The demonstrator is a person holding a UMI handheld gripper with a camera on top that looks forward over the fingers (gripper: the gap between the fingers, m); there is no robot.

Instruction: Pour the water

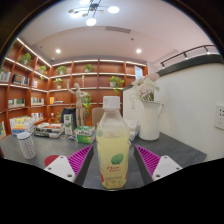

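Bottle (113,146) upright on grey counter (180,150), white cap up, standing between spread gripper (113,160) pads with gaps either side; nothing gripped. White cup (150,120) at two o'clock beyond. Best closed squarely on mid-body, gently, avoiding tipping before lifting.

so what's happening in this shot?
A hand-held gripper is lined up on a bottle of yellowish drink with a white cap, standing upright on the grey table. The bottle stands between the open fingers; whether the pads touch it can't be told. A white cup stands off to the left, a white pitcher behind to the right. No pouring yet.
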